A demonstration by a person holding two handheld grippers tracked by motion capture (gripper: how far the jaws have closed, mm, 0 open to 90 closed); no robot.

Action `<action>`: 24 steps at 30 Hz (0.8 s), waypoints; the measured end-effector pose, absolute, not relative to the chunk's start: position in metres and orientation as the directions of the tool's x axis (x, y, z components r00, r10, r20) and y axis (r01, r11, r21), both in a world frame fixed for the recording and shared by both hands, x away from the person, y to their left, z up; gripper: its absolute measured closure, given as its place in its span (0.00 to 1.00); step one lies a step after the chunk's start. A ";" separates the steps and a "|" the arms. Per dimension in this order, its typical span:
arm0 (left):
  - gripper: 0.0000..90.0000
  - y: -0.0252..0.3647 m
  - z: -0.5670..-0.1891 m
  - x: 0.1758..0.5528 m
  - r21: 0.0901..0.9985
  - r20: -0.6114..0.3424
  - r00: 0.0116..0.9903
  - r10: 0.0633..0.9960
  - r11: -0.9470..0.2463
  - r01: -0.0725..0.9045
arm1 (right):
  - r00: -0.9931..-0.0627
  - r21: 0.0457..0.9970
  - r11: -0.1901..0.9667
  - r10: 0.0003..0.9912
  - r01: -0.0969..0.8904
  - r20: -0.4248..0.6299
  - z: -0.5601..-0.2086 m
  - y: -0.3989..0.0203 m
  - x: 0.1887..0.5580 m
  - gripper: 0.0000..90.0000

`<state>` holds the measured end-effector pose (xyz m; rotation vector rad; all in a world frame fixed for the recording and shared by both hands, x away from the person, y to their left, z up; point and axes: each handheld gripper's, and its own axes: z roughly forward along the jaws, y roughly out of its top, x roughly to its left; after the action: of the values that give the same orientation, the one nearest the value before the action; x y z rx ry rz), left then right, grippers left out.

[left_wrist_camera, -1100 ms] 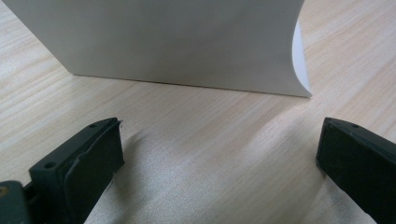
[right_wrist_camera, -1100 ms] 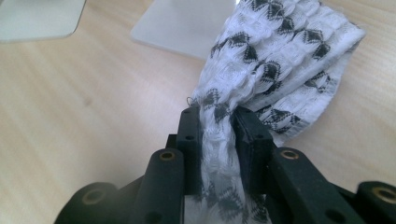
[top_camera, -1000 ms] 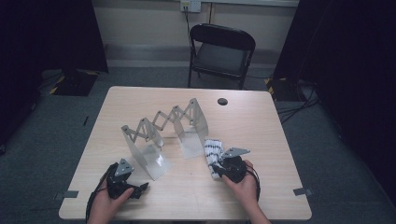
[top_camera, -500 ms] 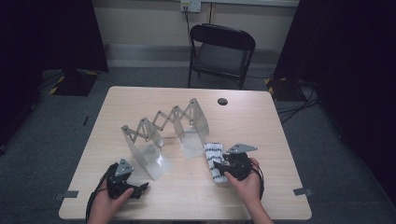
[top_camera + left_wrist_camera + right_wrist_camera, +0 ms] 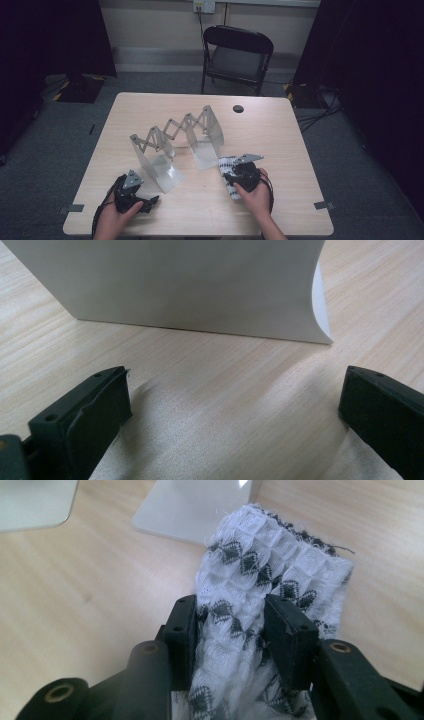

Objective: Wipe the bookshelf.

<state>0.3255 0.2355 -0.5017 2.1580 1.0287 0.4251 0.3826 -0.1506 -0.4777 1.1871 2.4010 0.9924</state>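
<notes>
My right fingers (image 5: pixel 230 640) have just been closing around the folded cloth (image 5: pixel 270 575). It bunches between them, its long axis running away toward the folding rack (image 5: pixel 175 135). My left fingers (image 5: pixel 235 405) rest open and empty, farther off, on the pale wooden surface (image 5: pixel 280 130); a chair (image 5: pixel 237 57) stands beyond.

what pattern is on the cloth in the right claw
The cloth is white waffle weave with dark diamond motifs, clearest in the right gripper view.
</notes>
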 end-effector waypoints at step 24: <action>0.00 0.235 -0.502 0.325 0.714 -0.002 0.629 0.778 -0.439 0.545 | -0.631 0.680 0.437 0.774 0.589 0.049 -0.477 -0.193 0.343 0.60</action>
<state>0.3253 0.2350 -0.5018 2.1546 1.0300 0.4300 0.3433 -0.1933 -0.4770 1.1789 2.4223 0.9852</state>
